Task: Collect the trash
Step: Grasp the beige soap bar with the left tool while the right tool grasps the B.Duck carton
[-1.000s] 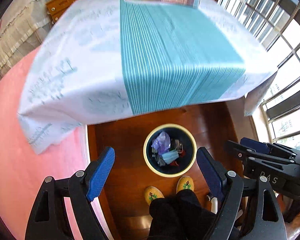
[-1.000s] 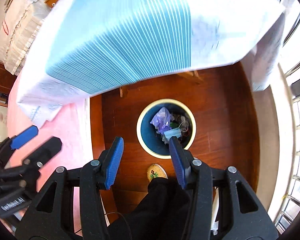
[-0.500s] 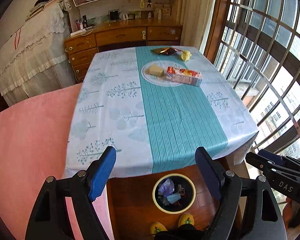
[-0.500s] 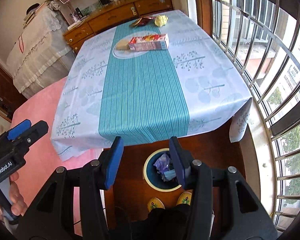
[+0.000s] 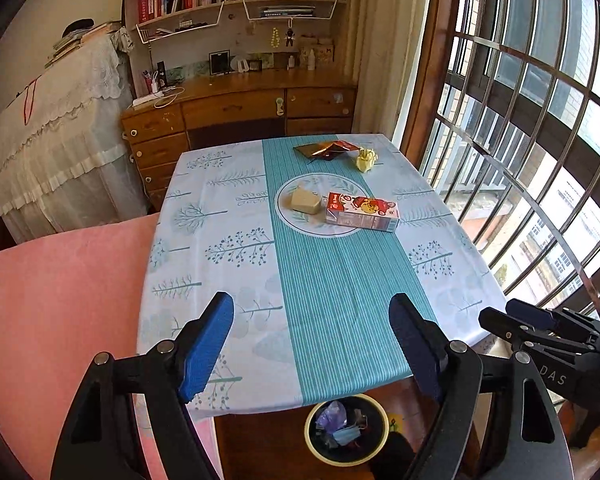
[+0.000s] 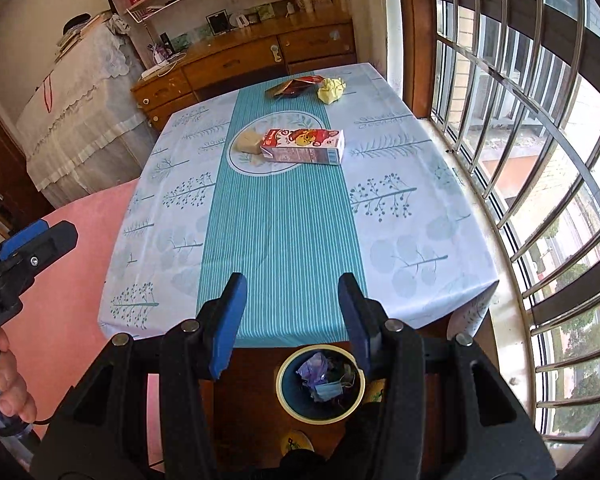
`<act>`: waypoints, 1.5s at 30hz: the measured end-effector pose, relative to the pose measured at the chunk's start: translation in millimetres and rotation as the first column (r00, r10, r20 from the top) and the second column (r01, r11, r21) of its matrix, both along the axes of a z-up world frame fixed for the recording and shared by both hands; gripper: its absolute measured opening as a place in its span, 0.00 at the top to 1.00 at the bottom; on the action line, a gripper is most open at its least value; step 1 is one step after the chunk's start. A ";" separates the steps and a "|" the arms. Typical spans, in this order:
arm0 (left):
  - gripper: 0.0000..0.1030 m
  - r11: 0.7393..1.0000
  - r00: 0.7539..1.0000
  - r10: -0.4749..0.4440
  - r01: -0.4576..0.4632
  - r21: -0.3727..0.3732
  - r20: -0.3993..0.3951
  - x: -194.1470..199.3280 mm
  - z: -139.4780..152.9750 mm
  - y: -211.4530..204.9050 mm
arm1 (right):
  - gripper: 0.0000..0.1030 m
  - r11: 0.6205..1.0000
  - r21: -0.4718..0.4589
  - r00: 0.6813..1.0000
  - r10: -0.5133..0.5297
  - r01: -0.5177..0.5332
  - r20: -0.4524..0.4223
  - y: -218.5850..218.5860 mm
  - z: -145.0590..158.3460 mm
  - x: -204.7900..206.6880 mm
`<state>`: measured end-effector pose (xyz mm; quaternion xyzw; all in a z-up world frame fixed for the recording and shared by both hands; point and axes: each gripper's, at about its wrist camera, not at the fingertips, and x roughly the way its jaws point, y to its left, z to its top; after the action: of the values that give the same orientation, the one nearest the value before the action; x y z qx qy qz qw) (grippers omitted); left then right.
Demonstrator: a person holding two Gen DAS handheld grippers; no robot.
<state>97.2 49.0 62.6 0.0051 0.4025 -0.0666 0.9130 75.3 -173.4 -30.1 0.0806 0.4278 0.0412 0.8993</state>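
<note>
On the far half of the clothed table [image 5: 340, 280] lie a red milk carton [image 5: 362, 212] on its side, a beige block [image 5: 305, 200], a crumpled yellow paper [image 5: 366, 159] and a red-brown wrapper [image 5: 326, 149]. A round bin [image 5: 346, 430] stands on the floor under the near table edge, holding a blue mask and purple scraps. My left gripper [image 5: 311, 302] hovers open over the near edge, nothing between its pads. My right gripper [image 6: 292, 282] is also open and empty, above the bin [image 6: 320, 384], far from the carton [image 6: 304, 146].
A pink padded seat [image 5: 60, 300] fills the left side. A barred window [image 5: 520, 120] runs along the right. A wooden dresser [image 5: 240, 112] with bookshelves stands behind the table. A person's hand [image 6: 8, 380] holds the left gripper's handle; shoes show beside the bin.
Both grippers have risen and tilted up from over the bin; the view now takes in the whole tabletop and the room behind. Both stay empty.
</note>
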 end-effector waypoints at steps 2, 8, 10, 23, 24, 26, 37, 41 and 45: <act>0.21 1.000 1.000 0.020 -0.020 0.002 -0.004 21.3 -5.5 -1.8 | 0.57 1.000 0.005 1.000 0.023 -0.024 0.003 -5.3 -0.7 25.9; 0.21 0.996 0.995 0.086 -0.085 0.019 -0.055 101.7 -40.2 -15.2 | 0.57 0.992 -0.020 0.992 0.122 -0.122 -0.021 -22.7 -13.7 130.0; 0.21 0.994 0.990 0.110 -0.109 0.017 -0.086 131.4 -55.9 -20.4 | 0.57 0.984 -0.025 0.983 0.178 -0.179 -0.042 -25.8 -23.3 169.8; 0.21 0.969 0.932 0.239 -0.246 0.007 -0.273 286.7 -158.7 -37.6 | 0.50 0.806 -0.142 0.816 0.549 -0.574 -0.182 -0.6 -110.2 342.7; 0.21 0.970 0.930 0.237 -0.244 0.011 -0.281 293.7 -163.4 -38.6 | 0.50 0.787 -0.149 0.798 0.571 -0.598 -0.191 2.0 -116.1 346.8; 0.21 0.971 0.928 0.232 -0.237 0.019 -0.290 302.4 -169.8 -39.8 | 0.45 0.759 -0.172 0.777 0.603 -0.628 -0.178 5.3 -121.6 350.8; 0.21 0.975 0.924 0.221 -0.211 0.065 -0.314 336.0 -185.0 -32.6 | 0.42 0.658 -0.087 0.656 0.714 -0.748 -0.246 30.1 -141.5 375.0; 0.21 0.979 0.922 0.203 -0.194 0.059 -0.328 351.1 -191.4 -27.9 | 0.42 0.632 -0.079 0.628 0.733 -0.771 -0.261 33.6 -147.3 374.5; 0.21 0.988 0.933 0.153 -0.135 0.077 -0.327 368.4 -197.9 -33.1 | 0.47 0.637 -0.103 0.639 0.723 -0.764 -0.262 30.5 -152.1 374.4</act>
<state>465.6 15.9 -135.4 -0.0117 0.5512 0.0114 0.8342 449.7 -142.9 -182.2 -0.1925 0.5108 0.3569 0.7581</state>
